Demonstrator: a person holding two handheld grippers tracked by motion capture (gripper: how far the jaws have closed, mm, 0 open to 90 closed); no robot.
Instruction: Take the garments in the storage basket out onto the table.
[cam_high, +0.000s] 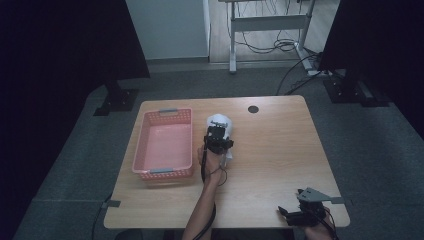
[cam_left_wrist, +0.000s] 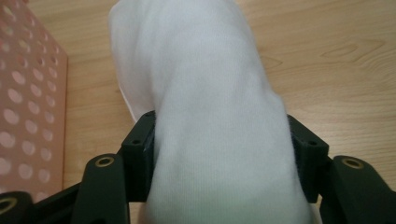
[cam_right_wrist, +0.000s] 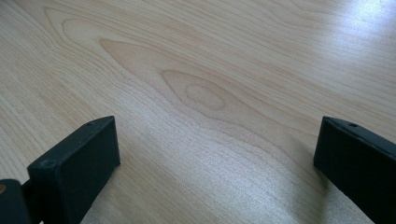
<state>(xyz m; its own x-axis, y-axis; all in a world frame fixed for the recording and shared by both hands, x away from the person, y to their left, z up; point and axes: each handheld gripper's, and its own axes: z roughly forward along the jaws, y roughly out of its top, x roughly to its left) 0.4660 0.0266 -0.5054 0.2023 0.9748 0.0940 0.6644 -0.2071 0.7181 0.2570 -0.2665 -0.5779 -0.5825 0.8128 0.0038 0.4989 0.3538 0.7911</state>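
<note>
High view: a light wooden tabletop (cam_high: 270, 150) with a small round dark grommet (cam_high: 253, 109) near its far edge carries a shallow pink perforated plastic basket (cam_high: 164, 172) on its left half, grey handles at both short ends. Just right of the basket lies a white knitted cloth bundle (cam_high: 220, 121), soft and rounded. The left gripper (cam_high: 217, 141), black and held in a hand whose bare forearm enters from the bottom edge, sits over the near end of the bundle. Left gripper view: the two black fingers (cam_left_wrist: 140, 144) press against either side of the white cloth (cam_left_wrist: 210, 116), which bulges between and above them, so the fingers are closed onto the fabric at a moderate spread; the cloth's far part rests on the wood, and the pink basket wall (cam_left_wrist: 28, 102) stands to the left, apart from the cloth. The right gripper (cam_high: 295, 215) lies near the front right corner of the tabletop, well apart from the bundle. Right gripper view: its fingers (cam_right_wrist: 79, 163) stand widely spread, with bare wood grain (cam_right_wrist: 201, 93) between them and nothing held.
</note>
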